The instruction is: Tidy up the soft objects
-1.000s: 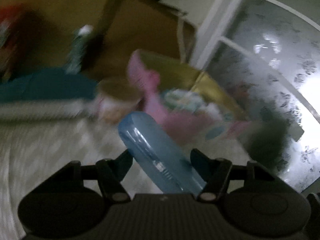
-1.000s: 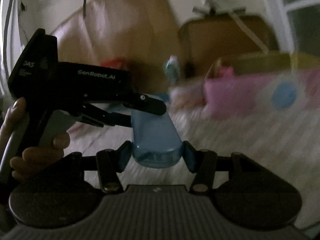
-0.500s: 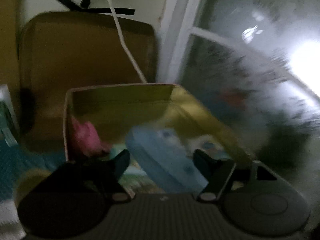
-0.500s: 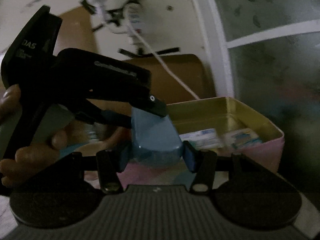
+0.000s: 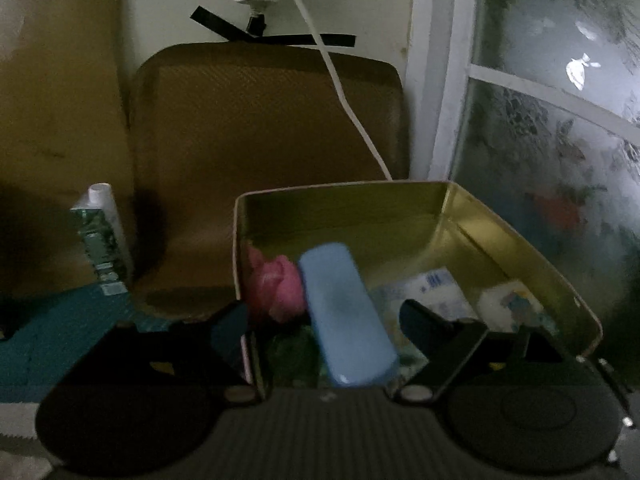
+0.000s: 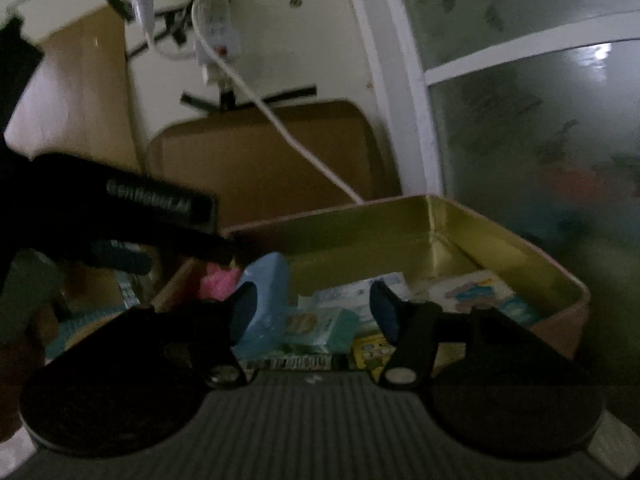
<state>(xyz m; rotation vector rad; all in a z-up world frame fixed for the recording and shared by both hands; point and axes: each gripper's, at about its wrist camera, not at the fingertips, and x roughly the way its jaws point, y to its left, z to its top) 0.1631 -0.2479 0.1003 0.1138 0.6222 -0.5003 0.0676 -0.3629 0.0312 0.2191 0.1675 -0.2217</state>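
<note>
Both grippers hover at the near edge of the open rectangular tin box with the gold-coloured inside, which stands on the bed surface near the frosted window with a leaf pattern.

The left gripper has its two dark fingers spread wide. The soft pale-blue oblong pouch lies lengthwise between them, inside the tin, and neither finger is pressed against it. Just to its left in the tin sits a crumpled pink soft thing.

The right gripper is likewise wide open. From its camera the same blue pouch shows beside its left finger; whether the two touch I cannot tell. Nothing is gripped.

Across the tin floor lie small packets with pale green, white and yellow wrappers. Their printing is too blurred to read, though a strip of barcode shows at the near edge.

The left tool's black body crosses the right camera's view; it carries white lettering, smeared beyond reading.

Behind the tin a brown cushioned panel leans at the wall, and a white cable hangs across it. A white tube with green print stands to the left on teal cloth.
</note>
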